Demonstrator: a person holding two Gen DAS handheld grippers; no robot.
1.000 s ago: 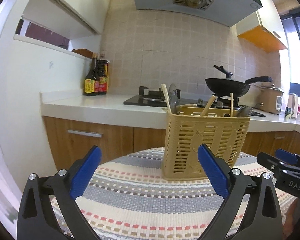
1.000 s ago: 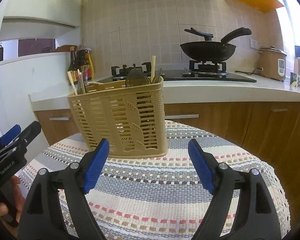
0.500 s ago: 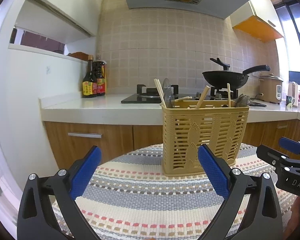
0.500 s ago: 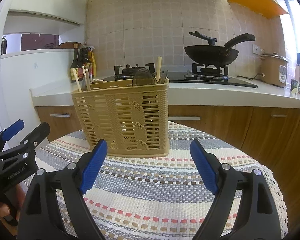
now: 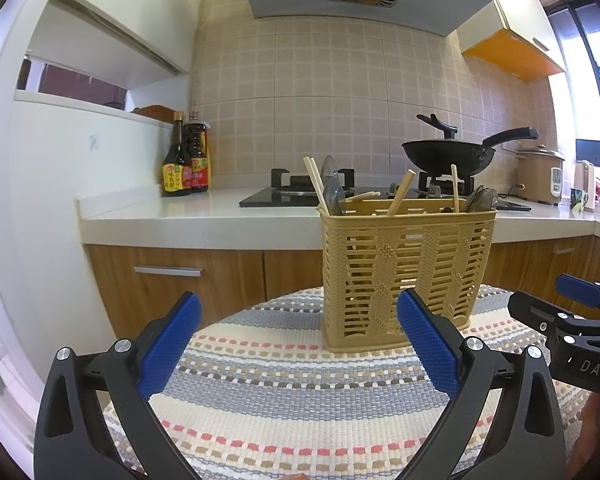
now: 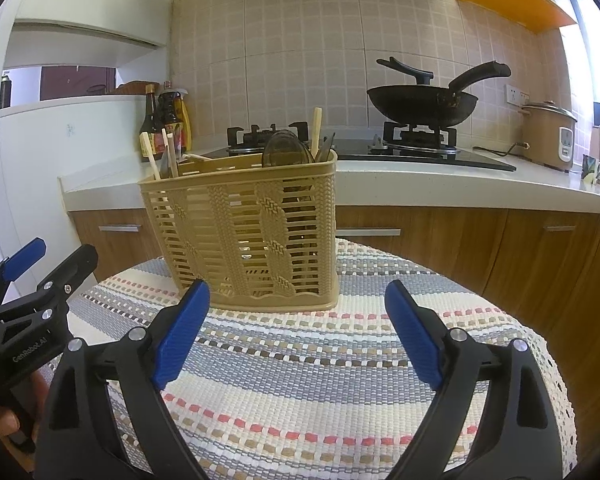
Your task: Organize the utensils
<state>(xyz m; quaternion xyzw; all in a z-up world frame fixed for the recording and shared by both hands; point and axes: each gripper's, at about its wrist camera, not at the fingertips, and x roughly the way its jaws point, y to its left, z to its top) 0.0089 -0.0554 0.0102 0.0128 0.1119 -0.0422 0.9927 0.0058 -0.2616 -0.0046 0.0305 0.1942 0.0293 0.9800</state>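
Note:
A tan plastic utensil basket stands upright on a round table with a striped woven cloth. It holds wooden chopsticks and dark spoons. In the right wrist view the basket stands ahead, left of centre, with chopsticks and a dark spoon sticking out. My left gripper is open and empty, short of the basket. My right gripper is open and empty, just short of the basket. Each gripper shows in the other's view: right, left.
Behind the table runs a white counter with wooden cabinets, a gas hob, a black wok, sauce bottles and a rice cooker. The table edge curves off close on the right.
Both grippers have tilted up a little, so the basket sits lower in both views. Both stay open and empty. The basket has not moved.

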